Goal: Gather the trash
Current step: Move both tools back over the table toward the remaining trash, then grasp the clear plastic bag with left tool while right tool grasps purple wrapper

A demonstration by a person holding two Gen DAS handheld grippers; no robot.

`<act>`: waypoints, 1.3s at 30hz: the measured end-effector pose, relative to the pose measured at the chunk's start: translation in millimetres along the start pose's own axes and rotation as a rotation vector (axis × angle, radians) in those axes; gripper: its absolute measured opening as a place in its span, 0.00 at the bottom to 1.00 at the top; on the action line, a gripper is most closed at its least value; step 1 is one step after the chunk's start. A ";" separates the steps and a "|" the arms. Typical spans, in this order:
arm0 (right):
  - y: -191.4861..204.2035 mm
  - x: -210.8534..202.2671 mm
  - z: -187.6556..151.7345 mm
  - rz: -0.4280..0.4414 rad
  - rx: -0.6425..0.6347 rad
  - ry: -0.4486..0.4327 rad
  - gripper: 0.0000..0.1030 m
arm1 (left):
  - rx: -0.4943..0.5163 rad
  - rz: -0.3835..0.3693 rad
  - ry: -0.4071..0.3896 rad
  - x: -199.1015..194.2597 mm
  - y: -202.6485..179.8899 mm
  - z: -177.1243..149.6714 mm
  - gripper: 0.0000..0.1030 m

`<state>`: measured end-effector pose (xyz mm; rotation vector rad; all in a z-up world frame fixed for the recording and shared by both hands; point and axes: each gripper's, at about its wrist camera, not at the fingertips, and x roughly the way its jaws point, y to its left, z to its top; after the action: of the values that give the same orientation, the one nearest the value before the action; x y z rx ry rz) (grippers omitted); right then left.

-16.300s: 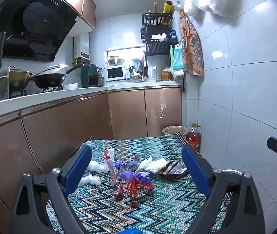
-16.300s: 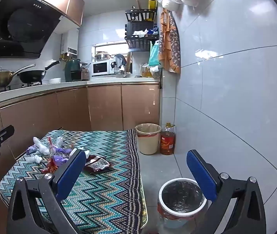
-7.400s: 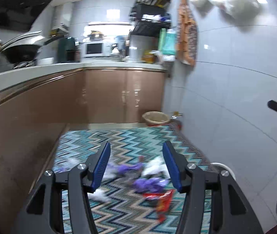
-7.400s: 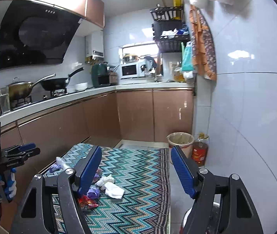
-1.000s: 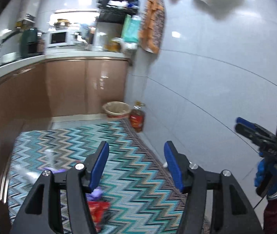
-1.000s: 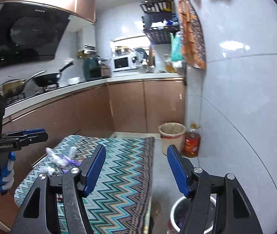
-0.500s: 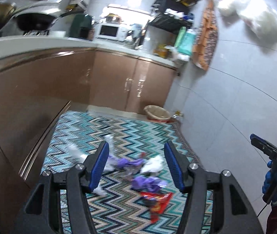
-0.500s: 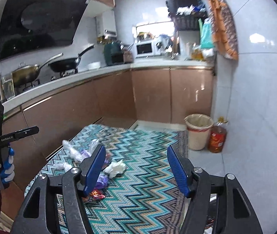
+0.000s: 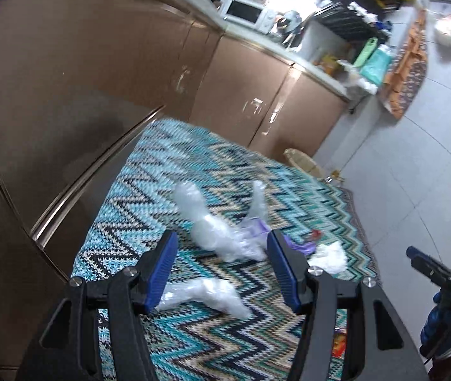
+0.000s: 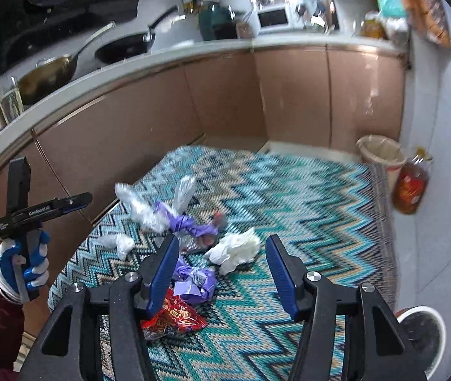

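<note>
Near the zigzag rug's (image 10: 304, 209) cabinet-side edge lie scattered wrappers (image 10: 193, 285), both the left gripper (image 9: 222, 270) and right gripper (image 10: 222, 270) hovering above, jaws open and empty.

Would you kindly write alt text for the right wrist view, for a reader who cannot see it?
The open right gripper hovers over litter on a zigzag rug: a red snack wrapper, purple wrappers, a crumpled white tissue and clear plastic bags. A lined bin sits at lower right, and the left gripper is at far left.
</note>
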<state>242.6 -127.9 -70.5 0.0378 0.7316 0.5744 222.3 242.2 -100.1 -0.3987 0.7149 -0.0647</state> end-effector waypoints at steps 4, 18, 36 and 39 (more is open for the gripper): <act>-5.2 35.1 -3.8 0.035 0.019 0.057 0.52 | -0.027 0.015 0.039 24.0 12.7 -1.9 0.55; -20.8 91.4 -11.2 0.094 0.055 0.149 0.52 | -0.114 -0.026 0.137 88.4 16.9 4.6 0.55; -23.0 113.7 -12.6 0.123 0.065 0.186 0.23 | -0.120 -0.004 0.148 111.4 21.7 2.4 0.39; -22.6 116.8 -12.4 0.119 0.065 0.191 0.16 | -0.121 -0.008 0.143 110.5 23.1 2.9 0.36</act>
<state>315.3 -89.7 -157.4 0.0885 0.9379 0.6739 306.0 243.2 -176.0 -0.5165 0.8607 -0.0575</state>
